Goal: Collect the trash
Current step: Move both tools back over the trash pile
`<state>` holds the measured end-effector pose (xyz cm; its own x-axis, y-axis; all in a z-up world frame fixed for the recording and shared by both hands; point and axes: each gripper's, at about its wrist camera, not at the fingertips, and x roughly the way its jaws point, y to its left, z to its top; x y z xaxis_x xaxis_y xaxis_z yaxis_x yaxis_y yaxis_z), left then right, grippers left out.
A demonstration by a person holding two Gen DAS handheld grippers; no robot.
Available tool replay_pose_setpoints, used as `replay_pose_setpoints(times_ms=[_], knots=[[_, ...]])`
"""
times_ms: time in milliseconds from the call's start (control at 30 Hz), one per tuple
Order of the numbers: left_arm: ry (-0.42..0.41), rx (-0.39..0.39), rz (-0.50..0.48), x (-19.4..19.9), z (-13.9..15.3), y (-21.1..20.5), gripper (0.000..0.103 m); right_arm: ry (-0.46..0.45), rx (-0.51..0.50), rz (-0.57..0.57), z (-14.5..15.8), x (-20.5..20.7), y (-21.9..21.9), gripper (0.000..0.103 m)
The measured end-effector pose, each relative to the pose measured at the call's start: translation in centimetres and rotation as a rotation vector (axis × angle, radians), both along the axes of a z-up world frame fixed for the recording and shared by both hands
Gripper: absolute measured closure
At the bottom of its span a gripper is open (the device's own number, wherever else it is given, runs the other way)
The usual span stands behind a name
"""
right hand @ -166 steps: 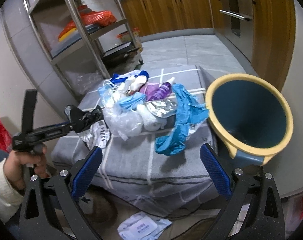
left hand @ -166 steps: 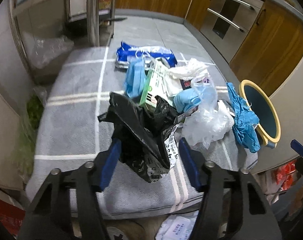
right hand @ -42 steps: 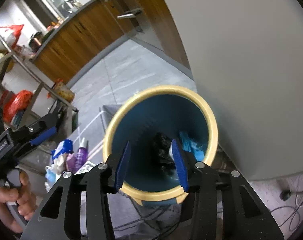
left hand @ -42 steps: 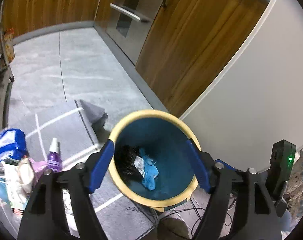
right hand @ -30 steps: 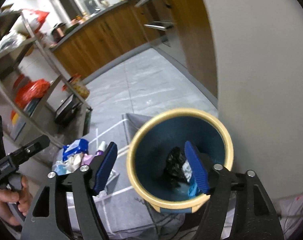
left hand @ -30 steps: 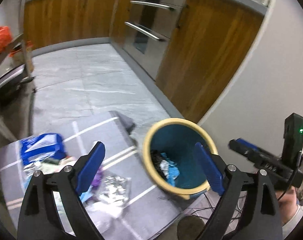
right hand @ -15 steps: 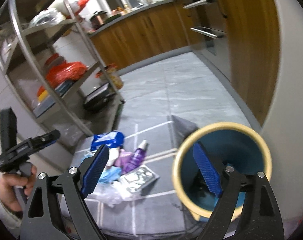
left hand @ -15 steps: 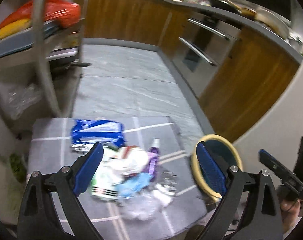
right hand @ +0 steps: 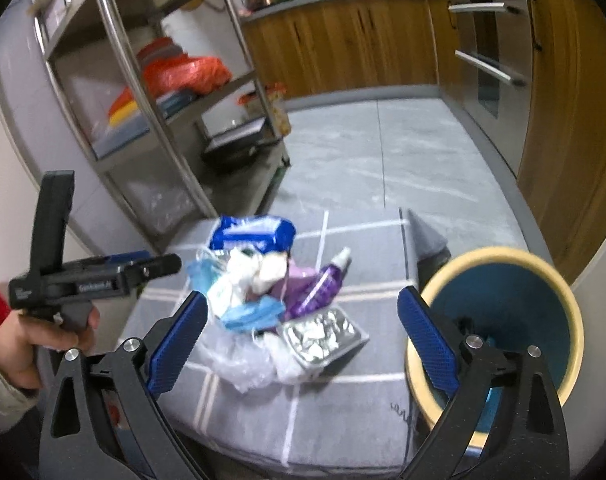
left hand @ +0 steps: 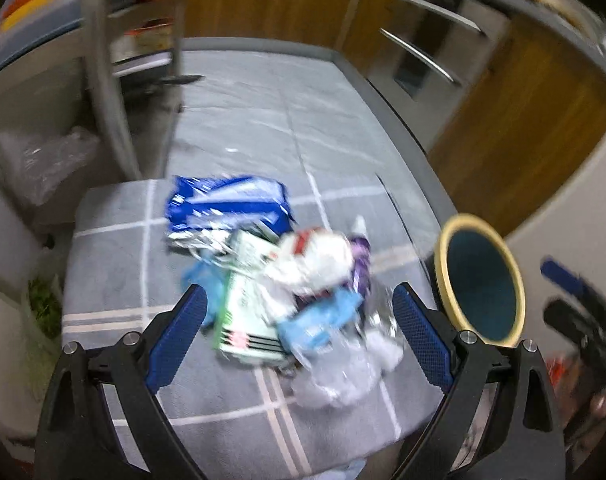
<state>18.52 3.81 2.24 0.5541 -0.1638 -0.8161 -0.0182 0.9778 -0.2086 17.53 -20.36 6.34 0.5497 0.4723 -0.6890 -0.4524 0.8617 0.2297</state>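
Our purple bottle point(right hand: 318, 285) lies cap toward the mat's point(right hand: 343, 412) far edge. Both our left gripper point(left hand: 295, 326) and right gripper point(right hand: 303, 334) gape wide, empty. Earlier they hung over the bin point(right hand: 559, 280).

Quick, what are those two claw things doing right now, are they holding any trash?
Left gripper: open, holding nothing, above the trash pile.
Right gripper: open, holding nothing, facing the same pile, bin to its right.

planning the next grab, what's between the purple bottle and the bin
Only bare grey mat lies between the purple bottle and the bin, clearest in the right wrist view.
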Motion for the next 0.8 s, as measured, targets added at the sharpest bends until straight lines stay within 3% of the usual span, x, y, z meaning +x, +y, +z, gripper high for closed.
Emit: replay_pose_setpoints(times_ms=[233,400,500,567,667,800], knots=[[0.098,0.062,-0.142,-1.4,-4.3,-3.6,0.012,0.094,-0.018,-0.019,-2.3,0.3,-0.6,0.007],[0.143,0.076,-0.205,-1.7,-6.6,-4.3,0.024,0.133,-0.008,-0.019,-3.1,0.6,-0.7,0.007],[0.178,0.052,-0.226,-1.4,-7.6,-4.1,0.047,0.146,-0.01,-0.016,-3.6,0.6,-0.8,0.007],[0.193,0.043,-0.235,-1.4,-7.9,-4.1,0.07,0.171,-0.004,-0.016,-4.0,0.7,-1.0,0.007],[0.202,0.053,-0.251,-1.6,-7.7,-4.0,0.084,0.22,0.023,-0.02,-4.8,0.8,-1.5,0.007],[0.212,0.055,-0.253,-2.0,-6.6,-3.9,0.089,0.276,0.038,-0.032,-6.0,1.1,-2.0,0.007]])
